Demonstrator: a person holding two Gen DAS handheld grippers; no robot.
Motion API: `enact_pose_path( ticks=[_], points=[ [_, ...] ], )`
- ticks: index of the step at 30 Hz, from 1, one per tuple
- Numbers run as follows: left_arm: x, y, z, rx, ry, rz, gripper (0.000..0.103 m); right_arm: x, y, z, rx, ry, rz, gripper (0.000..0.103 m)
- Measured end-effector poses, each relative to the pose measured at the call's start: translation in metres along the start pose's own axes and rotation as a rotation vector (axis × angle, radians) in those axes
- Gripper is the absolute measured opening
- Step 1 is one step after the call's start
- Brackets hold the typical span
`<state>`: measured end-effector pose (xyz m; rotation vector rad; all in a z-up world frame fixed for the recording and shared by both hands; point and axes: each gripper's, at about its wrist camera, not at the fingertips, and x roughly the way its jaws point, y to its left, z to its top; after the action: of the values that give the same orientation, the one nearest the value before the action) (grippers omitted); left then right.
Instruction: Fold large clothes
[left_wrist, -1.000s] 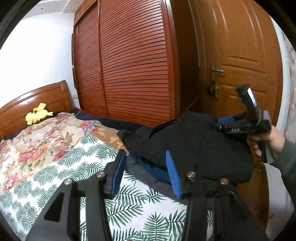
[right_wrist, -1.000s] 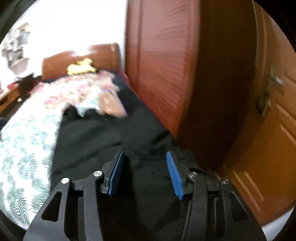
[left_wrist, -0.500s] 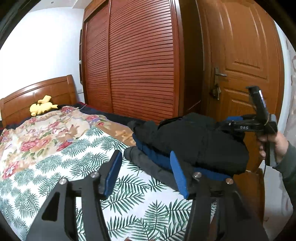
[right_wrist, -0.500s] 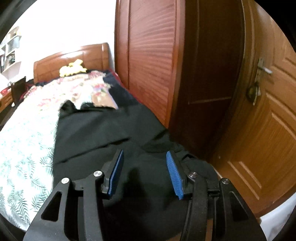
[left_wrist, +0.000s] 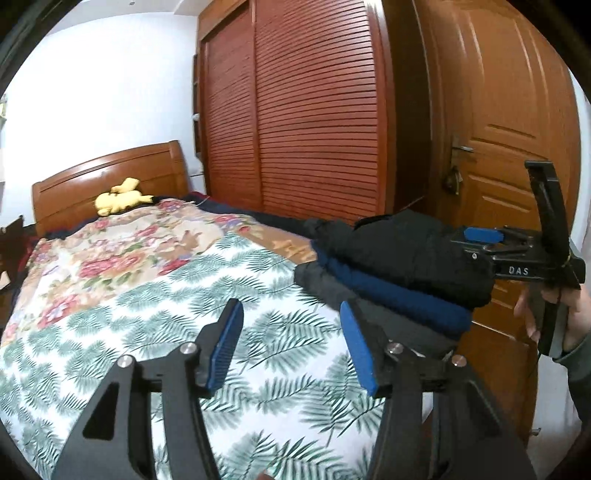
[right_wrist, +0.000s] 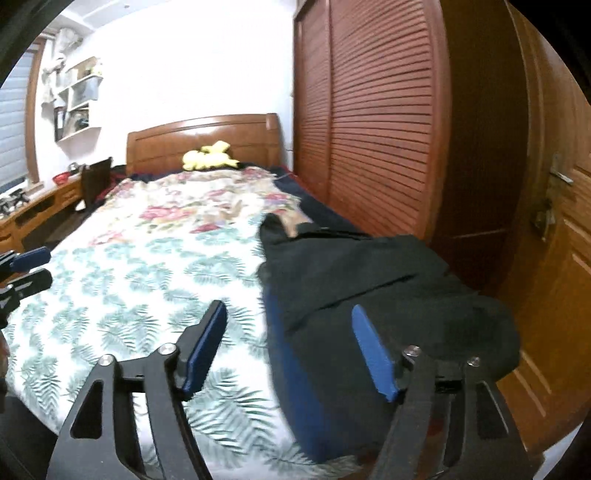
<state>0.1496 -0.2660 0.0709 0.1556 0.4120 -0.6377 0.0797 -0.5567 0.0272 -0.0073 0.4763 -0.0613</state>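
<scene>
A folded stack of clothes lies at the bed's right edge: a black jacket (left_wrist: 406, 251) on top, a dark blue garment (left_wrist: 388, 295) under it and a grey one (left_wrist: 332, 284) at the bottom. My left gripper (left_wrist: 291, 314) is open over the leaf-print bedspread, left of the stack, with nothing between its pads. A hand holds my right gripper (left_wrist: 476, 240) behind the stack's top. In the right wrist view the right gripper (right_wrist: 288, 314) hovers above the stack's near left edge. Its jaws are opening and its pads are clear of the black jacket (right_wrist: 369, 277).
The bed (left_wrist: 147, 314) carries a palm-leaf and floral cover, with a yellow plush toy (left_wrist: 118, 199) by the headboard. A louvred wardrobe (left_wrist: 314, 129) and a wooden door (left_wrist: 498, 129) stand close on the right. A desk (right_wrist: 37, 210) and wall shelves (right_wrist: 77, 96) are on the left.
Both grippers have drawn back from the stack, so more of the bed shows. The right gripper's jaws have spread wider. The left jaws have widened a little.
</scene>
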Motion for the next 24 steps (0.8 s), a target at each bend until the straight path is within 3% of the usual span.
enact_pose_path(
  ticks=[2, 13, 18, 24],
  points=[
    [-0.009, 0.009, -0.005, -0.019, -0.002, 0.017, 0.054, 0.002, 0.018, -0.002, -0.002, 0.0, 0.036, 0.082],
    [-0.012, 0.053, -0.042, -0.109, 0.062, 0.145, 0.054, 0.026, 0.087, -0.019, -0.026, -0.002, 0.099, 0.083],
    [-0.002, 0.061, -0.058, -0.131, 0.093, 0.143, 0.054, 0.034, 0.095, -0.03, -0.008, 0.007, 0.099, 0.083],
    [0.004, 0.06, -0.074, -0.124, 0.113, 0.191, 0.054, 0.037, 0.106, -0.038, -0.005, 0.006, 0.096, 0.083]
  ],
)
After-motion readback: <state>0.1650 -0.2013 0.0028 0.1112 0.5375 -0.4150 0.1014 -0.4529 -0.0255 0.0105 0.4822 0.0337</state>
